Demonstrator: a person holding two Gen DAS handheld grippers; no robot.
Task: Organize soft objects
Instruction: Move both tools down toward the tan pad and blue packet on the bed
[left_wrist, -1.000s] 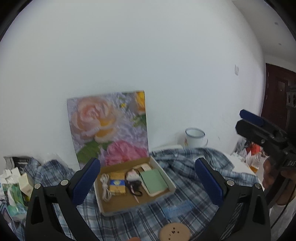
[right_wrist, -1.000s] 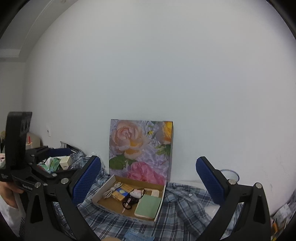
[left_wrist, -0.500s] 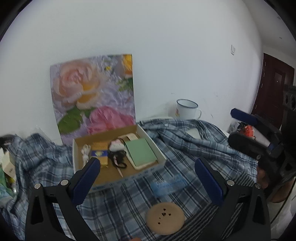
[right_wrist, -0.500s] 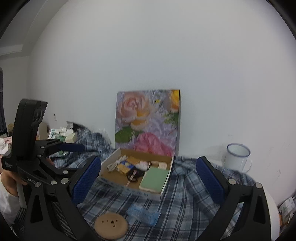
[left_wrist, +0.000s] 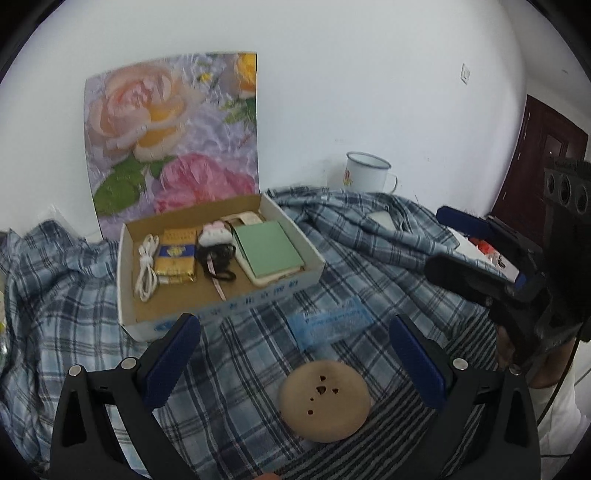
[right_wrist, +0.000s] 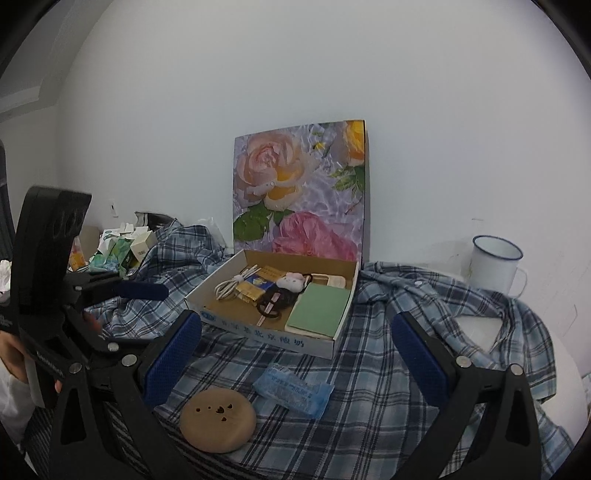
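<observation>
Plaid blue-and-white cloth, a shirt (left_wrist: 362, 236) by the look of its collar and buttons, is spread under everything you are working over, and it lies rumpled toward the wall. Your left gripper (left_wrist: 295, 363) hangs above it with its blue-padded fingers (left_wrist: 173, 356) wide apart and nothing between them; your right gripper (right_wrist: 297, 356) is the same, fingers (right_wrist: 415, 356) spread and empty. Between the left fingers, in the left wrist view, you have a round tan pad (left_wrist: 324, 400) with a few small holes lying flat on the cloth, and just beyond it a light blue plastic packet (left_wrist: 330, 323), close to the pad, though you cannot tell whether they touch. Farther back sits a shallow cardboard box (left_wrist: 229, 308) with blue print on its front wall. Inside it, from left to right, you can see a coiled white cable (left_wrist: 146, 264), a gold-and-blue packet (left_wrist: 176, 256), a small white-and-pink plush piece (left_wrist: 215, 233) on a dark tangle, and a green notebook (left_wrist: 267, 249) resting on a pale case. A floral picture board (left_wrist: 171, 133) leans upright on the wall right behind the box, and a white enamel mug (left_wrist: 365, 178) stands off to the right by the wall. From the right wrist view, small cartons (right_wrist: 123, 249) are heaped at the far left.
</observation>
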